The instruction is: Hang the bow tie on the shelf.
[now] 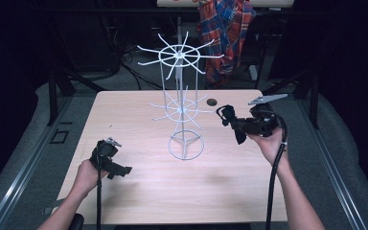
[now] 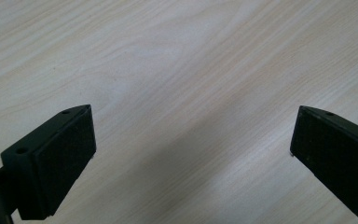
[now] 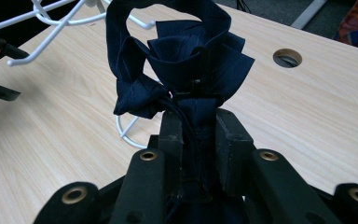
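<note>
The right tool (image 1: 233, 125) is clamped on a dark navy fabric piece with a loop, likely a bow or hair tie (image 3: 182, 70), its jaws pinched narrow around the bunched cloth. It holds the piece in the air just to the right of the white wire display rack (image 1: 182, 103), which stands near the middle of the wooden table (image 1: 139, 191). The loop stands open at the top, near the rack's lower ring of prongs but apart from them. The work looks like hanging the piece on a prong: it is picked up and brought near, but not yet hooked on. Every prong in sight is bare. The left tool (image 1: 109, 158) hangs low over the table's near left, jaws wide and holding nothing.
</note>
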Demonstrator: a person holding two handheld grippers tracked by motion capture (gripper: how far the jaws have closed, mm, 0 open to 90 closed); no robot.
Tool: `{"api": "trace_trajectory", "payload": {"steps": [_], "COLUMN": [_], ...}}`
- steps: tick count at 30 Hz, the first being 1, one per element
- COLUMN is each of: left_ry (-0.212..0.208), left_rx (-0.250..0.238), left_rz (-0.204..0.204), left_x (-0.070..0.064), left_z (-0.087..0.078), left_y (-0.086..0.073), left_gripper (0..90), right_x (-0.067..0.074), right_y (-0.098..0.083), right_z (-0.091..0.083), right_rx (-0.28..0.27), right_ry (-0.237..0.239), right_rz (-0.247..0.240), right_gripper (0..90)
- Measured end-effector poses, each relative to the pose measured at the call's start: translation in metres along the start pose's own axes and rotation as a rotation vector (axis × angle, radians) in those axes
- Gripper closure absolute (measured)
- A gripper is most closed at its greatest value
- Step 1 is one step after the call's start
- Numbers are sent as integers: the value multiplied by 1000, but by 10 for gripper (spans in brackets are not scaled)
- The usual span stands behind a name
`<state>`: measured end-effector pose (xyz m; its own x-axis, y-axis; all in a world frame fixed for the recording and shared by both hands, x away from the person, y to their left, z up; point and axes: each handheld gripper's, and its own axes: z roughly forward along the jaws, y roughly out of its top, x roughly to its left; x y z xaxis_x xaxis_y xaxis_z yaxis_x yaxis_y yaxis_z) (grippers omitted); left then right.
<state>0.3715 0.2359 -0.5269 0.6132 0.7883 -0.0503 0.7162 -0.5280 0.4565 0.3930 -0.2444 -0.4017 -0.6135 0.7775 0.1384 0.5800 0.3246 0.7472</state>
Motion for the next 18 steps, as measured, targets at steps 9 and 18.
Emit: {"api": "trace_trajectory", "payload": {"steps": [9, 18], "left_ry": [0, 10], "left_rx": [2, 4], "left_rz": [-2, -17], "left_x": [2, 3], "left_z": [-1, -4], "left_y": [-3, -7], "left_gripper": [3, 3], "right_x": [3, -3], "right_y": [9, 7], "right_z": [8, 12], "right_rx": [-14, -19], "right_ry": [18, 26], "right_rz": [-5, 17], "right_gripper": [741, 741]}}
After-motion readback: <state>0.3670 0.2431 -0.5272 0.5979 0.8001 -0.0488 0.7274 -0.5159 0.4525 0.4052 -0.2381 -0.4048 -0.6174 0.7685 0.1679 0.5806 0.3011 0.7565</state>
